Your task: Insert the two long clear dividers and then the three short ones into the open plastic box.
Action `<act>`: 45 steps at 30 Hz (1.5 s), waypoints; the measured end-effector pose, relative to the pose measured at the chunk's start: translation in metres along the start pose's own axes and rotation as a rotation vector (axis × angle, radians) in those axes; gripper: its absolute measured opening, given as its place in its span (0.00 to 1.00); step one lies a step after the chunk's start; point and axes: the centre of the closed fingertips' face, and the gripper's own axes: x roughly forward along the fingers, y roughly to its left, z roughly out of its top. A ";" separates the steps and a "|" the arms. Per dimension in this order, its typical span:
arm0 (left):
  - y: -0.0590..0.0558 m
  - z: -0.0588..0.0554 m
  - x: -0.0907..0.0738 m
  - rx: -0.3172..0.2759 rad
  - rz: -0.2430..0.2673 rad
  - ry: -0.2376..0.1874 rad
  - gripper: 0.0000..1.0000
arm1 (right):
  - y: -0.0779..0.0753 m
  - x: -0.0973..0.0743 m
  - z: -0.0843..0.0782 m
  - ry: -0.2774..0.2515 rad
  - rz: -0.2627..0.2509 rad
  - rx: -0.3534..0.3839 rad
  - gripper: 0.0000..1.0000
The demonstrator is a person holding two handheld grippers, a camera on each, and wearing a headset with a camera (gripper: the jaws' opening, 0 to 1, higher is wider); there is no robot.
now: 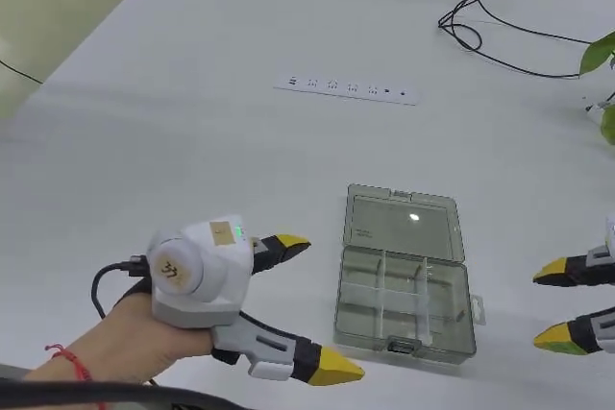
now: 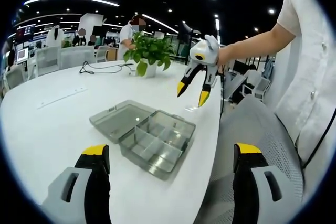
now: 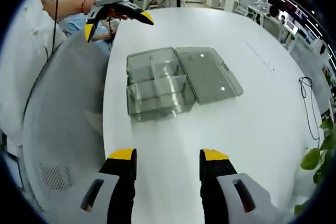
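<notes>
The smoky clear plastic box (image 1: 459, 331) lies open on the white table, its lid (image 1: 404, 223) folded flat away from me. Clear dividers (image 1: 382, 287) stand inside and split it into several compartments. My left gripper (image 1: 317, 304) hovers just left of the box, open and holding nothing. At the right edge of the head view my right gripper (image 1: 550, 306) is open too, a little to the right of the box. The left gripper view has the box (image 2: 157, 140) ahead of its spread jaws and the right gripper (image 2: 191, 90) beyond it. In the right gripper view, the box (image 3: 155, 85) and the left gripper (image 3: 116, 24) lie beyond.
A white power strip (image 1: 348, 88) lies mid-table, with a black cable (image 1: 480, 31) at the far right. A potted plant (image 2: 149, 51) stands on the table's far end. A grey mesh chair (image 3: 63, 103) sits against the table's near edge.
</notes>
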 end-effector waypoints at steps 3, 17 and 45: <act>0.000 -0.001 0.000 -0.001 -0.001 0.003 1.00 | -0.001 0.000 -0.027 0.072 0.004 -0.018 0.50; 0.002 -0.003 -0.002 -0.013 0.006 0.008 1.00 | -0.014 0.009 -0.094 0.269 0.007 -0.116 0.51; 0.004 -0.005 -0.002 -0.025 0.005 0.011 0.99 | -0.019 0.014 -0.110 0.343 0.020 -0.179 0.33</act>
